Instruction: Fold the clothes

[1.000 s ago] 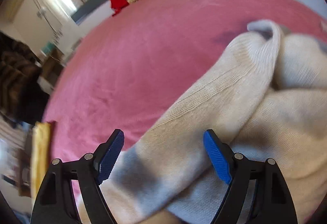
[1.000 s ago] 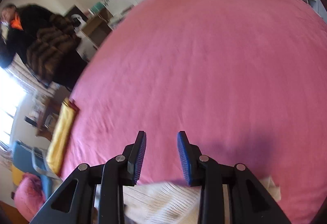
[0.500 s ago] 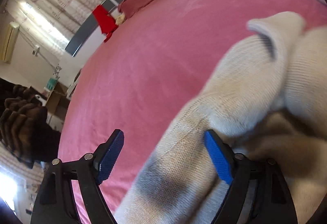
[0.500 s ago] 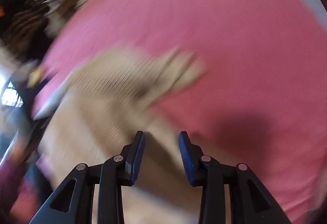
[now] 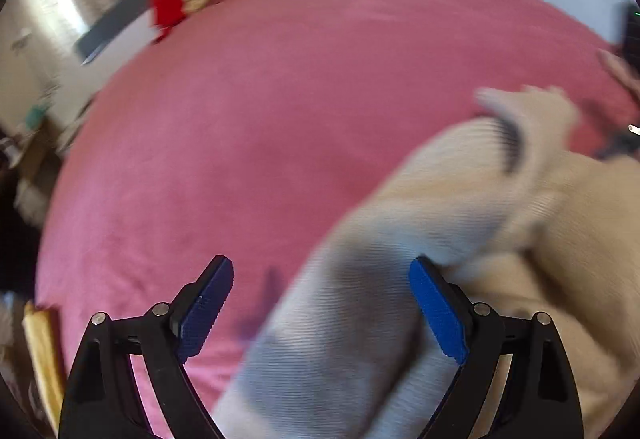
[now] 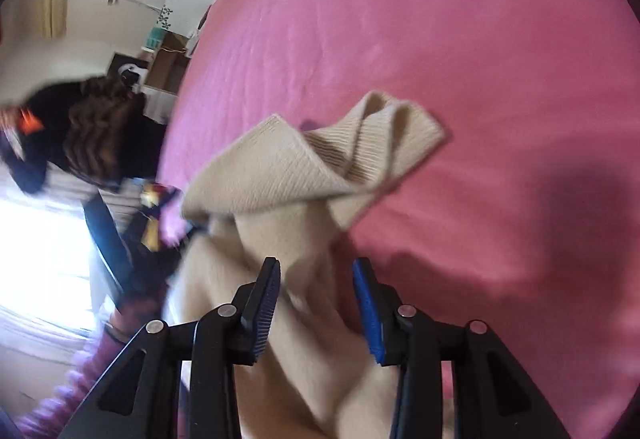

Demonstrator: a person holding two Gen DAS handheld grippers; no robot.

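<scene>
Sweater [image 6: 280, 175] is lying bunched on the pink bed [image 6: 440, 39], so folding is barely starting. Left tongs [image 5: 321, 313] are gaping over a sleeve, not pinching; right tongs [image 6: 316, 309] are opening around cloth, ungripped. Next: pinching 2 edges and spreading. Bed beyond is offering room.

We see a cream sweater [image 6: 280, 175] of ribbed knit cloth, soft and matt, lying on a bed [image 5: 280, 111] covered in pink cloth with a fine, slightly fuzzy matt nap. Each gripper [image 6: 316, 303] is black plastic, faintly glossy, with blue ridged pads [image 5: 436, 311] and small bright metal pins.
</scene>
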